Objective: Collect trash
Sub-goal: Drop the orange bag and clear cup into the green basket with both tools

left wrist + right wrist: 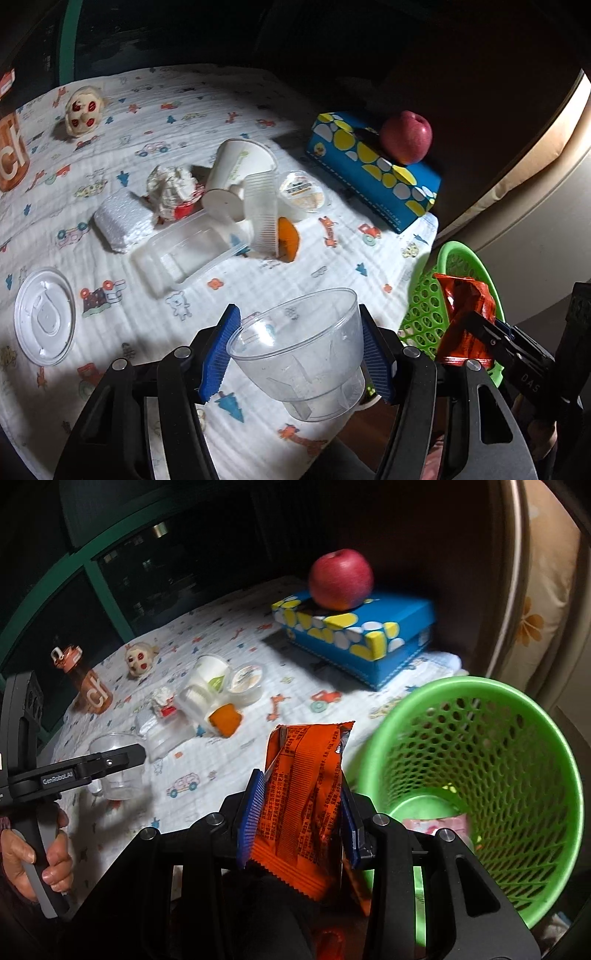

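My left gripper (300,343) is shut on a clear plastic cup (299,354), held tilted above the patterned cloth (332,266). My right gripper (303,805) is shut on an orange snack wrapper (303,794), lifted beside the green mesh bin (480,760). In the left wrist view the wrapper (465,310) hangs at the bin (424,314) rim. The bin holds a pink-white scrap (436,825) at its bottom. More trash lies mid-cloth: a paper cup (236,173), a clear ribbed cup (262,214), a lidded tub (301,194), a crumpled tissue (170,188), a clear box (184,254), white foam (120,221) and a flat lid (44,315).
A blue tissue box (354,635) with a red apple (340,579) on top stands at the back right. An orange bottle (88,686) and a small doll head (138,661) sit at the far left. An orange peel (288,236) lies by the cups. A hand (33,856) grips the left tool.
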### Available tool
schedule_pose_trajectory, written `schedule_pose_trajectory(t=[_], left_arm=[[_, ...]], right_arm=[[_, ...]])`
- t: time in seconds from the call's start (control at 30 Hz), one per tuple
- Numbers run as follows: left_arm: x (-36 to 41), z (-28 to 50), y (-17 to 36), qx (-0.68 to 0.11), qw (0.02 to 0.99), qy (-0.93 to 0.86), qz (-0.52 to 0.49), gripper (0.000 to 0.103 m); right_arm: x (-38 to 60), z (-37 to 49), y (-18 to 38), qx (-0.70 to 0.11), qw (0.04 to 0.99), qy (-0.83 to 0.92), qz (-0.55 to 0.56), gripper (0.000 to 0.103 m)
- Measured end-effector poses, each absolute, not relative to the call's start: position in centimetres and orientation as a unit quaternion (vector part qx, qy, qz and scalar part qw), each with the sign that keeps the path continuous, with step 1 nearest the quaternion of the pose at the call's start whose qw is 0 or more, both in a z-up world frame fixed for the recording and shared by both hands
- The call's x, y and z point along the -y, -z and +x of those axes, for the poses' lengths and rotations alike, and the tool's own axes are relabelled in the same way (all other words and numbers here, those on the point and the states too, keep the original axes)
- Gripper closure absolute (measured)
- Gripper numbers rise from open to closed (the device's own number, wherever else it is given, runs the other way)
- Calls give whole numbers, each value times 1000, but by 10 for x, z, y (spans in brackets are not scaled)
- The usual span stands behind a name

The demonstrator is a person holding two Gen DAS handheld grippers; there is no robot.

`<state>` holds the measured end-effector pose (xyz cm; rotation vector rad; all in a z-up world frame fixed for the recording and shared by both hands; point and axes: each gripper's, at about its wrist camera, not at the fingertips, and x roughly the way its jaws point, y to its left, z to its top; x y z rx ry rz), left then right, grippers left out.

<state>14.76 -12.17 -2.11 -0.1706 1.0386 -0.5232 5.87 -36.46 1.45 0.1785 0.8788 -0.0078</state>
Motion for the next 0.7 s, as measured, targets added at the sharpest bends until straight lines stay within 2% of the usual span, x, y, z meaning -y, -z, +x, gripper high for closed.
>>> schedule_pose_trajectory(t=[0.17, 0.43, 0.53, 0.57, 0.7], left_arm=[[153, 144, 4, -479, 830, 278, -62, 42], [203, 143, -18, -467, 827, 313, -35, 42], [224, 141, -24, -463, 823, 327, -19, 42], [232, 140, -25, -462, 822, 332, -13, 42], [260, 137, -26, -462, 815, 350, 4, 42]], right_arm=[[427, 44, -15, -430, 896, 64, 92, 65], [491, 29, 15, -466, 869, 104, 127, 62], [501, 26, 22, -469, 865, 101, 150, 54], [504, 25, 23, -467, 865, 102, 154, 47], [510, 17, 19, -458, 869, 110, 153, 44]])
